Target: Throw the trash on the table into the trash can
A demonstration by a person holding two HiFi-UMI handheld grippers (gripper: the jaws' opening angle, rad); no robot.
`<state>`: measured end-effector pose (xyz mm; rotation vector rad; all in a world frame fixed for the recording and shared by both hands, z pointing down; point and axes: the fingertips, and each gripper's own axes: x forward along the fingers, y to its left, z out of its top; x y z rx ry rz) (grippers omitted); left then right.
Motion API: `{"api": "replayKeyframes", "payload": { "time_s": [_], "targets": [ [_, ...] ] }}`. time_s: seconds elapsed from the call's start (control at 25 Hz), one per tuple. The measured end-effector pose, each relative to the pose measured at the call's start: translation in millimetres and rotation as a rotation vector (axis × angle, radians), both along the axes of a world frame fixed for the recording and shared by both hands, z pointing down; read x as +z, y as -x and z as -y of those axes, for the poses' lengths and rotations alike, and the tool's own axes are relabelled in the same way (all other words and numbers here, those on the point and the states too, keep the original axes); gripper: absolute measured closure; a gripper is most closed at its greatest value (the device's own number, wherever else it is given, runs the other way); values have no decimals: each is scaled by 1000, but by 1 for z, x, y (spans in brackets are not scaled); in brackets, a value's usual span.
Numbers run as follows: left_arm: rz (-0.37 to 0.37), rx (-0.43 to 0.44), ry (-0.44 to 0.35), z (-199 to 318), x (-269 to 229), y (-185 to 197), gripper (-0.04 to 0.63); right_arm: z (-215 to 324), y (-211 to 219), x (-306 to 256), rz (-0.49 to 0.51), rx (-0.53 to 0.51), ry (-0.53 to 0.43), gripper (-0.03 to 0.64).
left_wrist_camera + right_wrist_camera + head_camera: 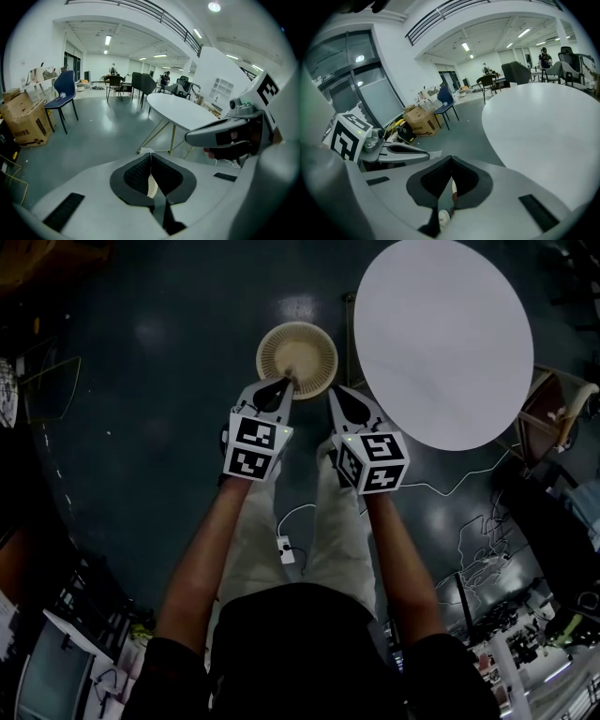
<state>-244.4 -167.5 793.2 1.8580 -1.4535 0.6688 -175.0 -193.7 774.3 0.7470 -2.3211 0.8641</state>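
Observation:
A round wicker trash can [317, 341] stands on the dark floor, just left of the round white table [441, 338]. My left gripper [284, 385] hangs over the can's near rim, its jaws shut on a small white scrap of paper [148, 151] that sticks out at the tips. Through the slit between those jaws I see the can's weave below. My right gripper [335, 393] is held beside it, to the right of the can, jaws shut to a point with nothing in them [451, 159]. The table top [543, 126] shows bare.
A white power strip [286, 549] and cables lie on the floor by the person's legs. A chair [558, 413] stands right of the table. A blue chair [63, 93] and cardboard boxes [23, 119] stand further off, with desks and chairs at the back.

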Motion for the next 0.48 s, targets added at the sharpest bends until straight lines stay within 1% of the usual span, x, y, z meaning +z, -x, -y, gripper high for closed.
{"api": "replayKeyframes", "payload": {
  "time_s": [0.24, 0.48],
  "targets": [
    [-8, 4, 20, -20, 46, 15, 578, -27, 15, 46, -27, -22, 21, 598],
    [-15, -1, 44, -30, 105, 18, 578, -37, 11, 103, -43, -9, 48, 598]
  ]
}}
